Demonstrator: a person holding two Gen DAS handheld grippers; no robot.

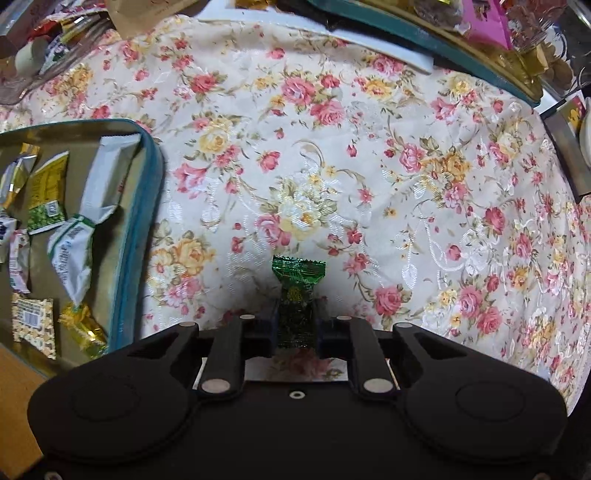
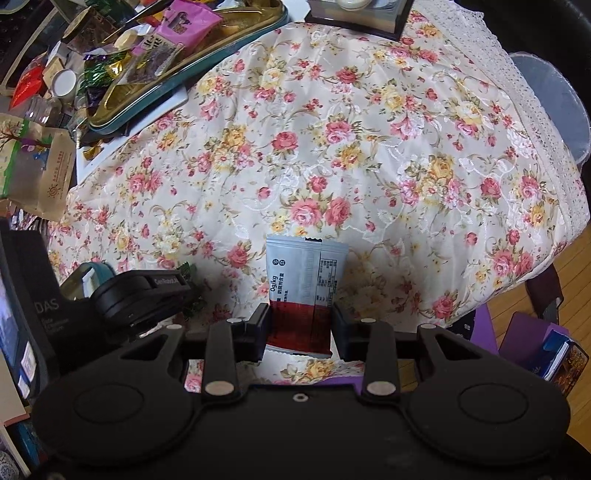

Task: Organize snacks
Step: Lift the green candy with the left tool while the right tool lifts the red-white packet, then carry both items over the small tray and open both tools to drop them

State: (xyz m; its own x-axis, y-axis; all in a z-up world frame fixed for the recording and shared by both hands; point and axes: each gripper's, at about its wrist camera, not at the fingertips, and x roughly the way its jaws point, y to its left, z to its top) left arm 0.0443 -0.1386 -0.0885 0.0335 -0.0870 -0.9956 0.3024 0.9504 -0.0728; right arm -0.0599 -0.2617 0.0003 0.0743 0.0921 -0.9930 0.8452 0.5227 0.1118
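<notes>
Two grippers, left [image 1: 297,325] and right [image 2: 301,328], each clamp one snack.

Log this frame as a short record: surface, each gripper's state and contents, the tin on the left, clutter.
surface: floral tablecloth
left gripper: shut on green candy, pointing down at the cloth
right gripper: shut on grey-and-red sachet, pointing down at the cloth
teal-rimmed tin: lies open, left of the left gripper; holds several wrapped snacks, among them a white bar and a gold candy
clutter: second tin at the far edge, piled with packets, including a pink packet
task progress: both snacks gripped, neither in a tin yet
</notes>
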